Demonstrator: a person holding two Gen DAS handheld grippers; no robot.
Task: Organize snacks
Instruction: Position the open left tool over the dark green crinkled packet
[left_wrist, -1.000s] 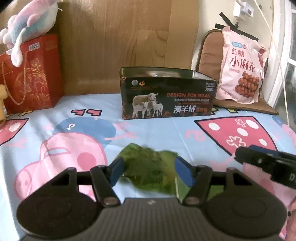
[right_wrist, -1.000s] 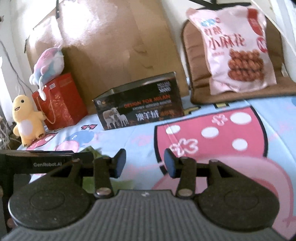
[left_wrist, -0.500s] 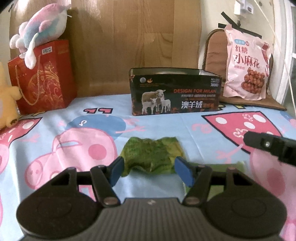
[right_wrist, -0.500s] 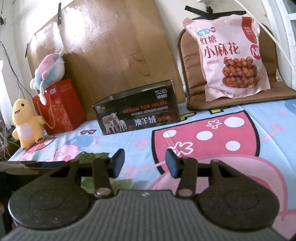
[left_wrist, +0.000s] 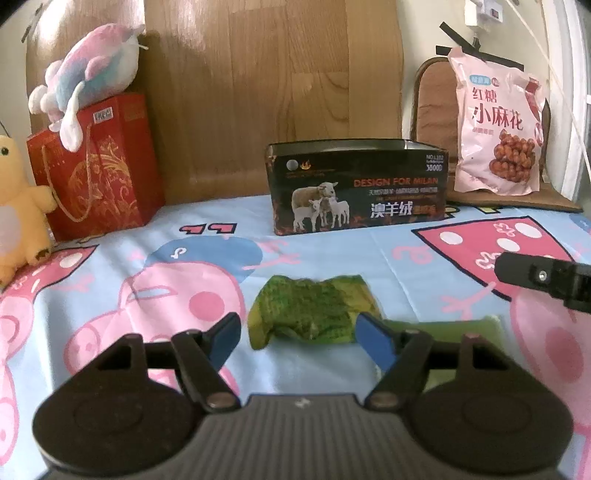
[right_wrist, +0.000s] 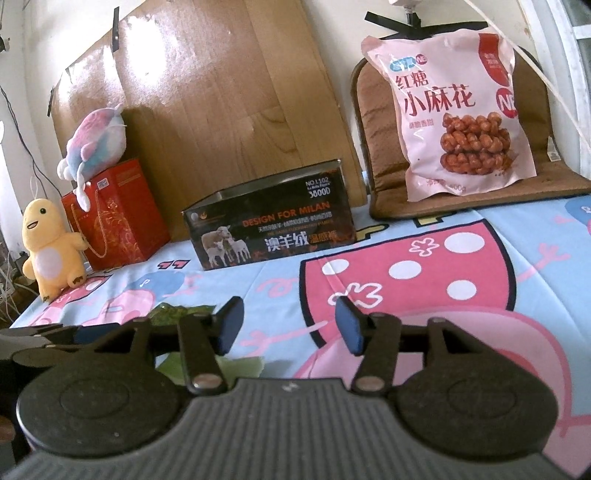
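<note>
A crumpled green snack packet (left_wrist: 310, 310) lies on the cartoon bedsheet (left_wrist: 110, 295), just past the tips of my left gripper (left_wrist: 299, 334). The left jaws are opening and their pads do not touch the packet. A flatter pale green packet (left_wrist: 461, 326) shows behind the right finger. My right gripper (right_wrist: 289, 326) is also opening, with only sheet between its blue pads. It shows as a black tip (left_wrist: 535, 277) in the left wrist view. The open black tin box (left_wrist: 354, 188) with sheep stands farther back. A pink snack bag (right_wrist: 454, 114) leans on a brown cushion.
A red gift bag (left_wrist: 96, 166) with a pastel plush toy (left_wrist: 88, 66) on top stands at the back left, beside a yellow plush (right_wrist: 48, 243). A wooden board (left_wrist: 258, 92) leans against the wall behind the box. The brown cushion (right_wrist: 384, 155) fills the back right.
The green packet was between the left fingers; now it lies on the sheet beyond their tips. The left view has tilted up and drawn back. Both pairs of jaws stand wider.
</note>
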